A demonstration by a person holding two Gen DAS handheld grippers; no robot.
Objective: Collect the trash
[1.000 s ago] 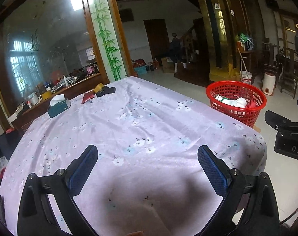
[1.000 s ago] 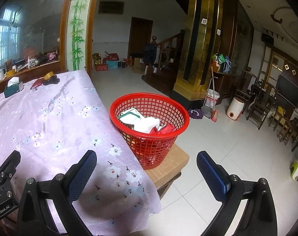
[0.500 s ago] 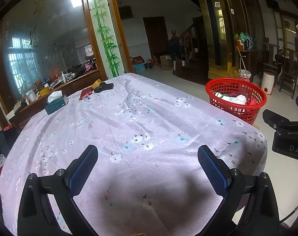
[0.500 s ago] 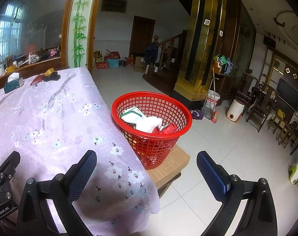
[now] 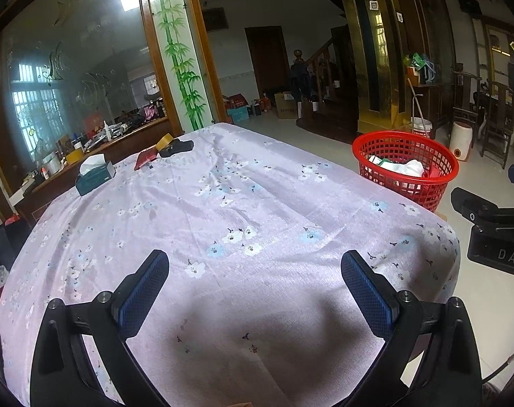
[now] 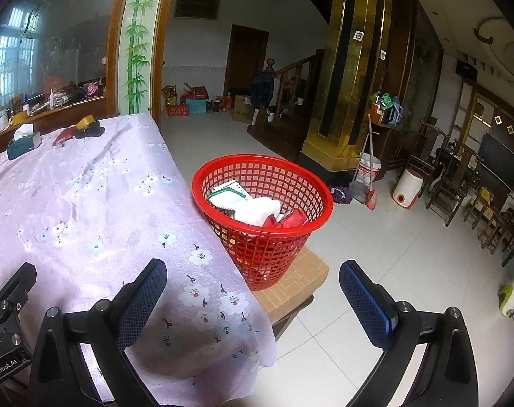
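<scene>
Left gripper (image 5: 255, 279) and right gripper (image 6: 251, 279) both gape wide, holding nothing.

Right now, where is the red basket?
The basket stands on a cardboard box on the floor, just off the table's right edge; in the left view it shows at upper right.

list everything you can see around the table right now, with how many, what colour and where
table: one, lilac floral cloth, centre.
tissue box: one, dark teal, far left of table.
tape roll: one, tan, far end of table.
red flat item: one, beside the tape roll.
black item: one, right of the tape roll.
basket: one, red, on the cardboard box beside the table; holds white and red trash.
cardboard box: one, brown, on floor.
left claw: one, black with blue pads, open above table.
right claw: same, open near basket.
</scene>
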